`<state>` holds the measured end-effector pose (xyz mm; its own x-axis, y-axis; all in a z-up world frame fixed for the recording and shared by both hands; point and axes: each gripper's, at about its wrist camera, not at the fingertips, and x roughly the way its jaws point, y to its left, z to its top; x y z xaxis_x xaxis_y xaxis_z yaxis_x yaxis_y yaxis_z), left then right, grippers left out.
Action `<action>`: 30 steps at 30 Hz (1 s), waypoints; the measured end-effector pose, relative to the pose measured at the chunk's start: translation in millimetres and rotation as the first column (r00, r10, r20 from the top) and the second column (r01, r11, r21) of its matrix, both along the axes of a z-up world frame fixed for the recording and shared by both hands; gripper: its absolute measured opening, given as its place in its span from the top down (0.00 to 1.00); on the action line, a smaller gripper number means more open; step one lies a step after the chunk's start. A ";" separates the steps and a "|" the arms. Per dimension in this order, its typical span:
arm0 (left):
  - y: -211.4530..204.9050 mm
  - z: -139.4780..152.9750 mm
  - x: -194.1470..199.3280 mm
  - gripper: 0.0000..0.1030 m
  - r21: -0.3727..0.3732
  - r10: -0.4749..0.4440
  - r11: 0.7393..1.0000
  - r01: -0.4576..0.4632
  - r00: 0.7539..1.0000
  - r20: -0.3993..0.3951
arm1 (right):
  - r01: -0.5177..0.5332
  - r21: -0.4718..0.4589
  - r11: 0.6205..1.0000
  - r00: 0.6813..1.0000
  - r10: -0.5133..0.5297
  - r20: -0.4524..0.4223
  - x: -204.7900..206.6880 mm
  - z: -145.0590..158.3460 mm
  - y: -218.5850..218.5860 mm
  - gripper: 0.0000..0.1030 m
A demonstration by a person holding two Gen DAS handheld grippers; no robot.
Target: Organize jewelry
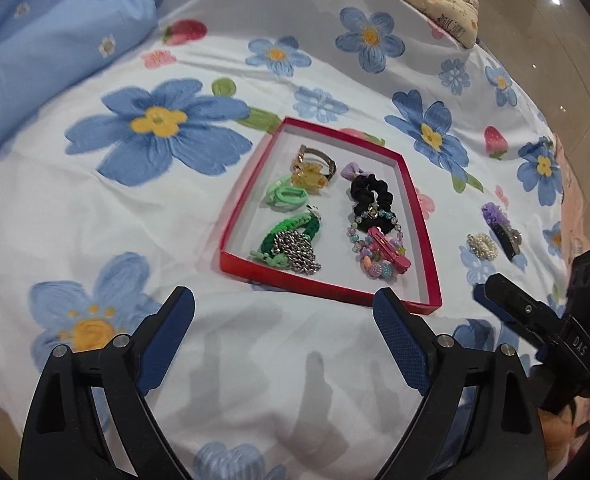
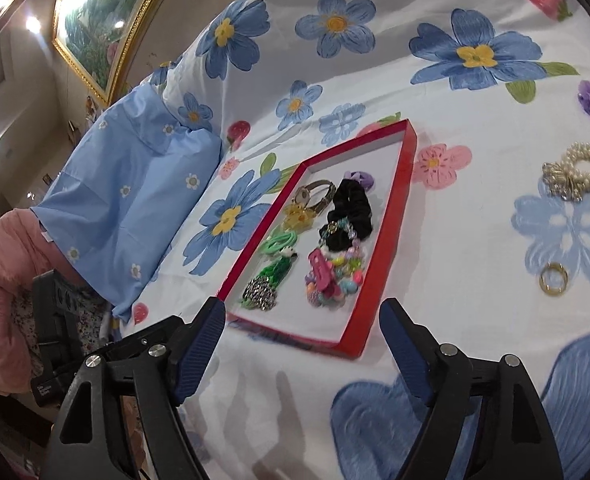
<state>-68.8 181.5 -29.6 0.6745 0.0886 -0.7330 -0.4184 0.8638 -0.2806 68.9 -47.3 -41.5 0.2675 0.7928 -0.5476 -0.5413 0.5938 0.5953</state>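
Nearest the viewer, the left gripper (image 1: 283, 300) and the right gripper (image 2: 301, 312) are hovering just short of the red tray (image 1: 231, 240), both spread wide and gripping nothing, apparently between pickups. The tray is lying on a flowered bedsheet (image 1: 95, 220) and holding sorted pieces in two columns, including one watch (image 1: 315, 158) and one black scrunchie (image 1: 369, 196). Right of the tray, three pieces are waiting unsorted: one pearl bracelet (image 2: 585, 170), one gold ring (image 2: 554, 279), one purple flower clip (image 1: 499, 220).
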 end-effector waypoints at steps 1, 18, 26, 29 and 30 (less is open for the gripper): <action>-2.6 3.9 -3.4 0.11 0.021 0.002 1.000 -0.002 1.000 0.002 | 0.003 -0.005 1.000 1.000 -0.003 0.011 -1.9 2.0 -1.8 0.21; -27.5 79.4 -36.8 0.00 0.251 0.023 0.966 -0.058 0.990 0.140 | 0.035 -0.113 0.993 0.906 0.016 0.423 -47.0 128.7 -15.4 0.00; -35.6 22.9 -32.5 0.00 0.253 0.048 0.965 -0.074 0.993 0.106 | 0.180 -0.147 0.973 0.909 -0.107 0.403 -52.0 48.1 -15.5 0.00; -38.2 7.9 -30.6 0.00 0.239 0.045 0.969 -0.062 0.996 0.078 | 0.168 -0.166 0.972 0.920 -0.094 0.380 -54.8 31.2 -17.0 0.00; -40.2 4.0 -30.1 0.00 0.245 0.044 0.968 -0.060 0.997 0.069 | 0.168 -0.169 0.971 0.920 -0.093 0.380 -56.1 28.5 -17.4 0.00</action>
<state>-98.9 141.4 -25.6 0.7080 0.2973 -0.6406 -0.4527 0.8873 -0.0885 12.8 -64.8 -13.0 0.5730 0.6248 -0.5304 -0.6087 0.7578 0.2351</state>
